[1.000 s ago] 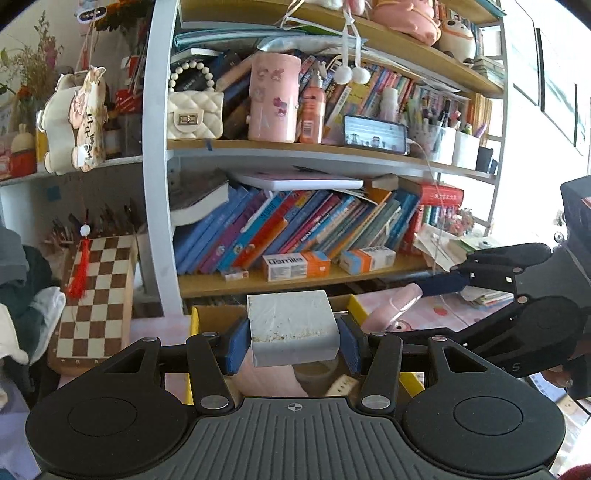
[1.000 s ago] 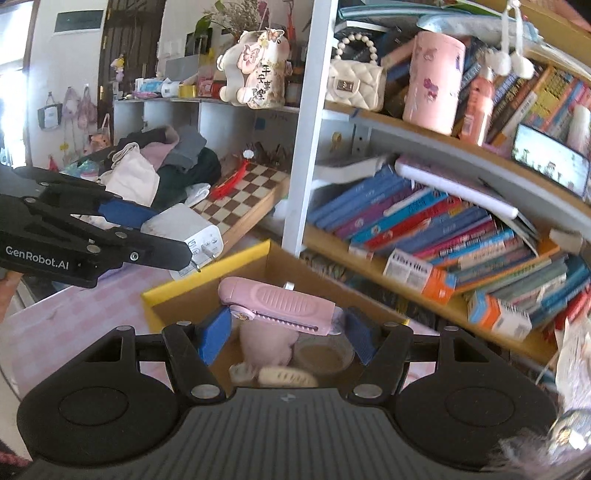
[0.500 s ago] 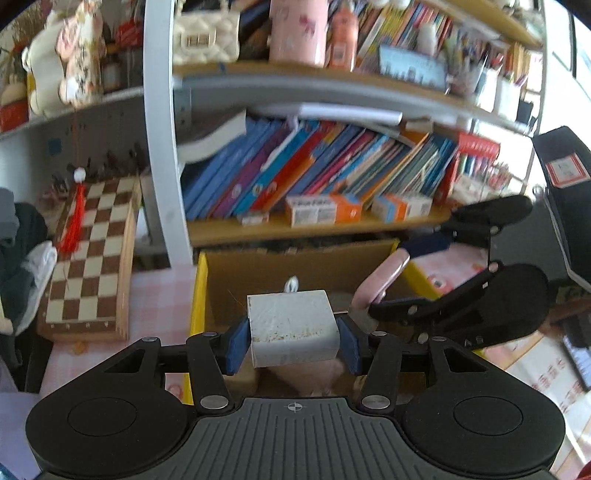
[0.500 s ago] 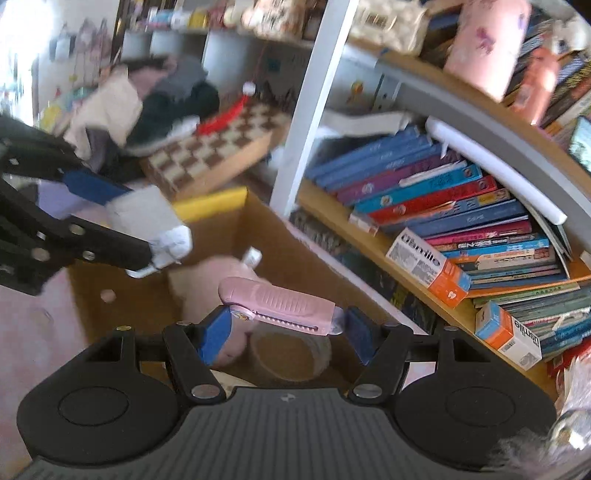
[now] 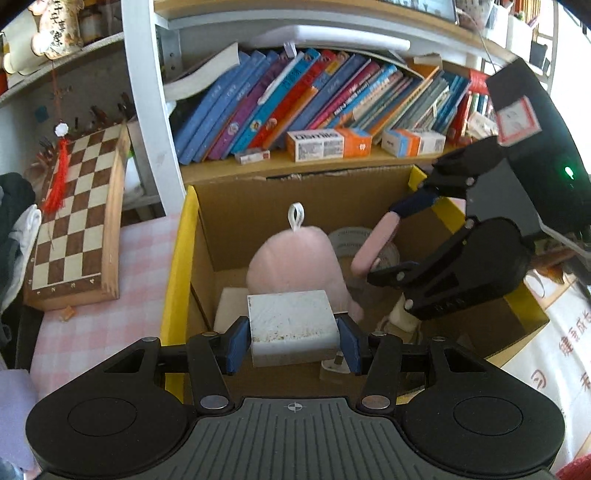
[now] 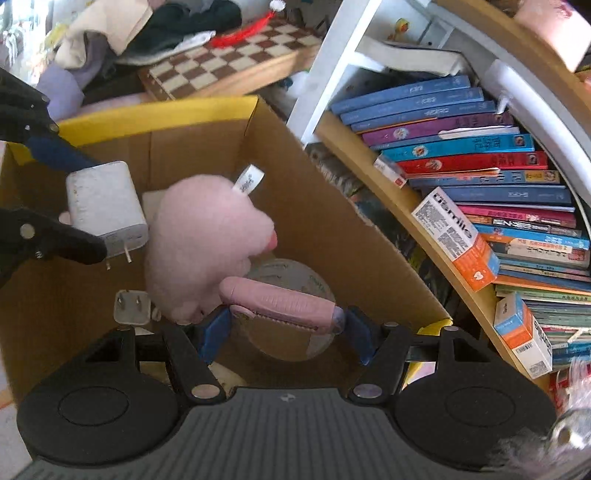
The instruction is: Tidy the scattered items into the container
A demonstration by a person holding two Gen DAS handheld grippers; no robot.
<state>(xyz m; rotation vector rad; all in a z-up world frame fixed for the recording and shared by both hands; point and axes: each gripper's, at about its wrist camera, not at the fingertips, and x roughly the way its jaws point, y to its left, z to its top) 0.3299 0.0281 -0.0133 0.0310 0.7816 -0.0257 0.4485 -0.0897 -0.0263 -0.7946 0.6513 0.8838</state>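
A white charger block (image 5: 293,326) sits clamped in my left gripper (image 5: 291,341), held over the open cardboard box (image 5: 236,218) with yellow flaps. In the right wrist view the same charger block (image 6: 105,206) shows its prongs pointing down. My right gripper (image 6: 284,328) is shut on a pink utility knife (image 6: 282,304), also above the box interior; that pink utility knife (image 5: 375,243) appears at right in the left wrist view. Inside the box lie a pink plush toy (image 6: 203,247), a tape roll (image 6: 291,282) and a small white plug (image 6: 133,306).
A bookshelf (image 5: 288,166) packed with books stands right behind the box. A wooden chessboard (image 5: 74,221) leans at the left on the pink checked tablecloth (image 5: 107,317). Clothes (image 6: 140,26) are piled beyond the chessboard. A white shelf post (image 5: 151,110) rises by the box corner.
Both grippers have tilted down and moved forward over the box, still holding their items. The box interior now fills both views.
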